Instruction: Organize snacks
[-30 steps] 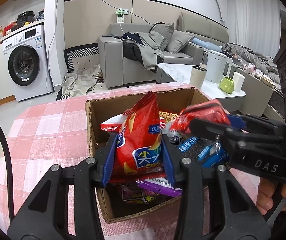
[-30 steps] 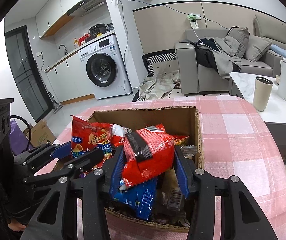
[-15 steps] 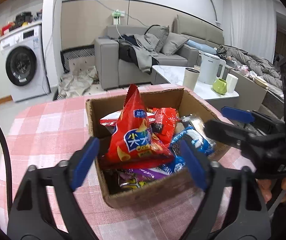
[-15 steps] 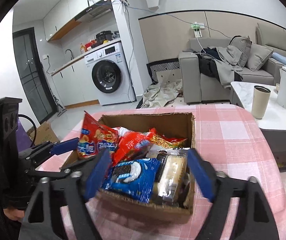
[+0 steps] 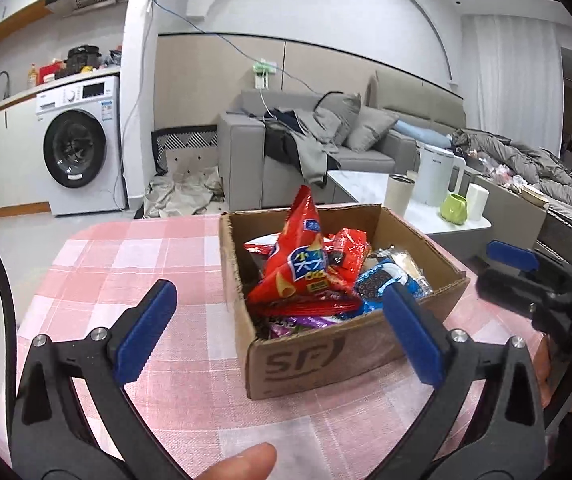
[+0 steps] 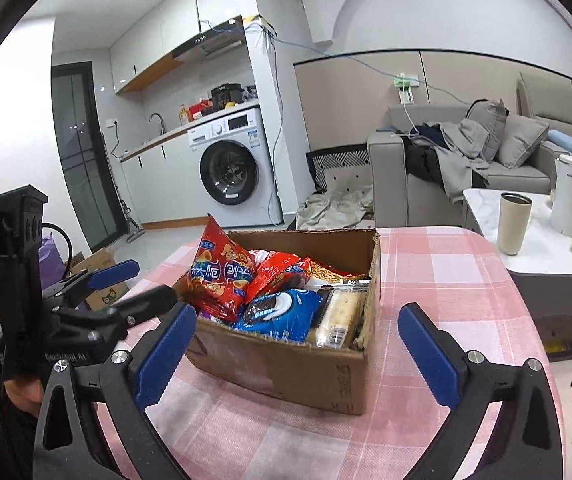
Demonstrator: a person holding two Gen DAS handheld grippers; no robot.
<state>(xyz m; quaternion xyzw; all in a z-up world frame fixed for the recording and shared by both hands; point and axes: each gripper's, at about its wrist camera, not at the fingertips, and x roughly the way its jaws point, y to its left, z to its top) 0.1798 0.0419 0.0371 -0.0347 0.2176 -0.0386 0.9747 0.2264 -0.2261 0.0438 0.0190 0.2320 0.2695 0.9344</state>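
Living-room backdrop, left wrist view: pink checked tablecloth [image 5: 134,264] in the foreground, grey sofa [image 5: 317,148] and washing machine [image 5: 80,148] far behind. Cardboard box [image 5: 325,352] is set on the cloth, right of centre. Left gripper [image 5: 278,328] is recorded as spread wide, nothing between its blue pads; the jaws have just been opening. A second ago the red chip bag [image 5: 297,264] was pinched between them; it is now left propped upright in the box, and the gripper is drawn back to the near side. That deposit is judged complete. Right gripper [image 5: 525,276] is seen at the right edge, empty.

Kitchen-side backdrop, right wrist view: same cloth, box [image 6: 286,376] centred. Right gripper [image 6: 297,344] is likewise splayed and empty, its jaws just opened; the small red packet [image 6: 278,276] clamped a second ago is now lying among the snacks. Contents are listed as loosely heaped: blue cookie pack [image 6: 282,314], pale wafer pack [image 6: 341,312].
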